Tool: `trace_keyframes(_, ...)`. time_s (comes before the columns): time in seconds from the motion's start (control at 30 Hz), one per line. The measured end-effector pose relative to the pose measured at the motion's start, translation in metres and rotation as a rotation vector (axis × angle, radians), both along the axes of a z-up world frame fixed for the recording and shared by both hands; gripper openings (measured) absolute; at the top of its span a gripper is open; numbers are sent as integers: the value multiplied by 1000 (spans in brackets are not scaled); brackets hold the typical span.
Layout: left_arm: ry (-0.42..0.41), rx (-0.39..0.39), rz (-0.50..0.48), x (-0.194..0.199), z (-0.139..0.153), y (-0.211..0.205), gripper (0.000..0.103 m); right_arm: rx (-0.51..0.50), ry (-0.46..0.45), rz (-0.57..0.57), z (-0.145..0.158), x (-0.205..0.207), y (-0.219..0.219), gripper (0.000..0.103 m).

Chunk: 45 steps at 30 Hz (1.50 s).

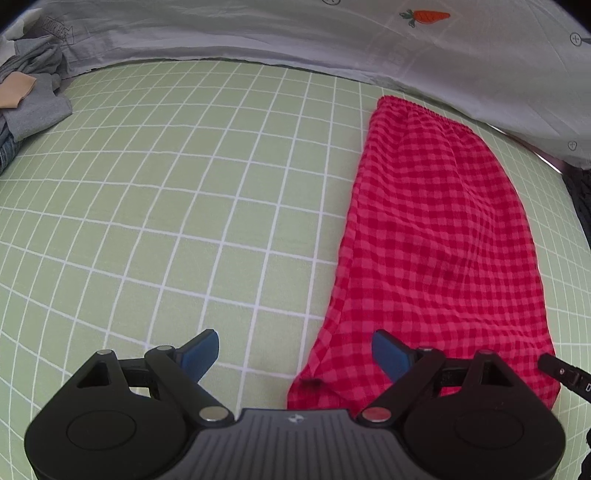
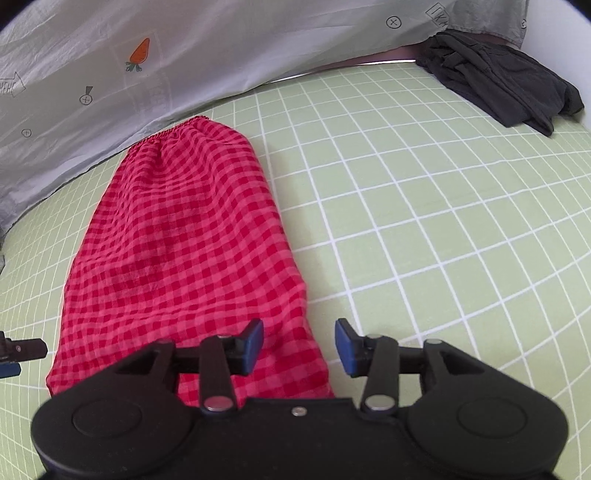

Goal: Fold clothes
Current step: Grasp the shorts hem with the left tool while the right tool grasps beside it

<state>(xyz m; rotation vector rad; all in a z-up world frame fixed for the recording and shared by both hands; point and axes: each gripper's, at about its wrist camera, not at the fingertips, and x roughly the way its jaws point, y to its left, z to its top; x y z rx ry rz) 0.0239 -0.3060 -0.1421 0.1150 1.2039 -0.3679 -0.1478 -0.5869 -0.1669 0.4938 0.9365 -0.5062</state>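
Bed point(image 1: 184, 203) with green grid sheet. Red checked garment point(image 1: 436, 240) lies flat on it. Beyond the garment lie a grey quilt point(image 1: 258, 33), grey clothes point(image 1: 33, 96) and dark clothes point(image 2: 509, 77).

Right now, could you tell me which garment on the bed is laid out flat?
The red checked trousers; the grey clothes and dark clothes lie crumpled.

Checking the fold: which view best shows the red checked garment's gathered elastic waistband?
The right wrist view: the gathered elastic waistband of the red checked garment sits nearer centre. The left wrist view also shows it, off to the right.
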Motion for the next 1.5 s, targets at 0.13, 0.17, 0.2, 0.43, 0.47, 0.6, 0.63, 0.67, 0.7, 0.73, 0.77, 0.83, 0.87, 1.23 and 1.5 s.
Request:
trace_keyframes(0.13, 30, 12, -19, -9, -8, -2, 90, -2, 12, 53, -3, 4, 9, 65)
trace_keyframes(0.17, 33, 13, -21, -9, -9, -3, 90, -7, 18, 65, -4, 5, 11, 66)
trace_keyframes(0.2, 36, 14, -24, -10, -11, -3, 90, -11, 23, 78, -5, 7, 14, 67)
trace_keyframes(0.43, 34, 49, -77, -23, -19, -15, 88, -45, 35, 122, -11, 7, 26, 70)
trace_keyframes(0.47, 34, 57, -93, -26, -20, -17, 84, -46, 39, 123, -11, 7, 25, 70)
trace_keyframes(0.6, 43, 39, -118, -30, -22, -20, 62, -35, 45, 130, -14, 7, 25, 54)
trace_keyframes(0.63, 45, 35, -124, -31, -22, -21, 57, -23, 41, 130, -14, 6, 25, 46)
trace_keyframes(0.67, 48, 30, -130, -32, -22, -22, 54, -10, 37, 130, -15, 5, 24, 41)
trace_keyframes(0.7, 50, 26, -136, -33, -23, -23, 49, -14, 39, 129, -15, 4, 24, 36)
trace_keyframes(0.73, 52, 21, -143, -33, -23, -23, 45, -19, 41, 128, -15, 3, 24, 30)
trace_keyframes(0.77, 55, 16, -149, -34, -23, -24, 36, -17, 39, 132, -15, 1, 25, 27)
trace_keyframes(0.83, 74, -21, -137, -34, -21, -20, 19, -14, 35, 141, -15, -2, 27, 11)
trace_keyframes(0.87, 85, -44, -130, -33, -20, -18, 14, -12, 33, 145, -15, -4, 28, 7)
trace_keyframes(1.23, 81, -168, -77, -51, 9, 16, 8, -61, -36, 179, 20, -47, 59, 5)
trace_keyframes(1.5, 129, -123, -63, -77, -1, 34, 9, -50, 34, 176, 4, -81, 80, 36)
